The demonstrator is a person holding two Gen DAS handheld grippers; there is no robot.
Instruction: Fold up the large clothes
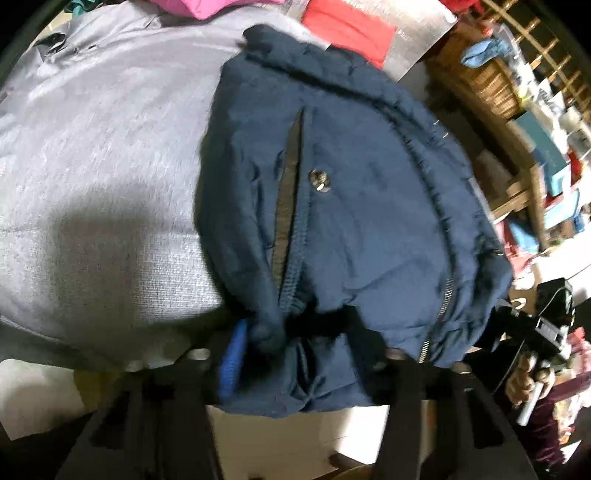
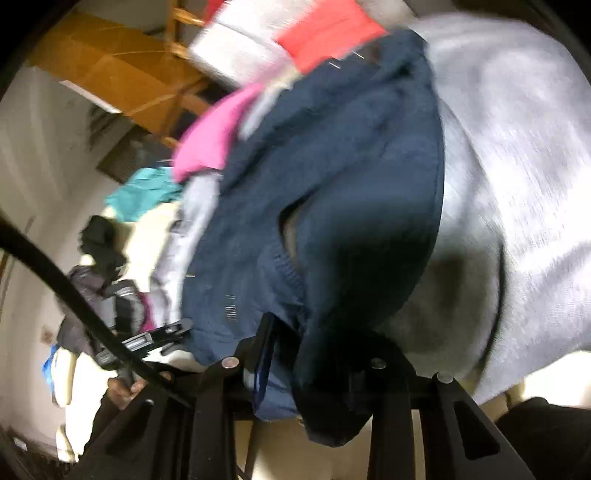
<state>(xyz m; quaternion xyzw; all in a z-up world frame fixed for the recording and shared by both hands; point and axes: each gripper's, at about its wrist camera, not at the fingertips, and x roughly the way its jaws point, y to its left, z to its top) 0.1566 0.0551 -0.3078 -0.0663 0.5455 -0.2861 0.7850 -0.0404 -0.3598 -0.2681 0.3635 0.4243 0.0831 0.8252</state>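
Note:
A navy padded jacket [image 1: 354,192] with a zipper, a snap button and a slit pocket lies over a grey garment [image 1: 96,177]. My left gripper [image 1: 295,332] is shut on the jacket's near edge, the cloth bunched between its fingers. In the right wrist view the same jacket [image 2: 332,177] hangs over the grey garment [image 2: 517,184], and my right gripper [image 2: 306,354] is shut on another part of its edge. The right gripper also shows at the right edge of the left wrist view [image 1: 546,332]. Both views are blurred by motion.
Pink [image 1: 221,9] and red [image 1: 347,33] clothes lie behind the jacket. Wicker shelving [image 1: 491,85] with boxes stands at the right. In the right wrist view a teal cloth [image 2: 147,192], a dark heap [image 2: 103,243] and cardboard boxes [image 2: 118,81] sit to the left.

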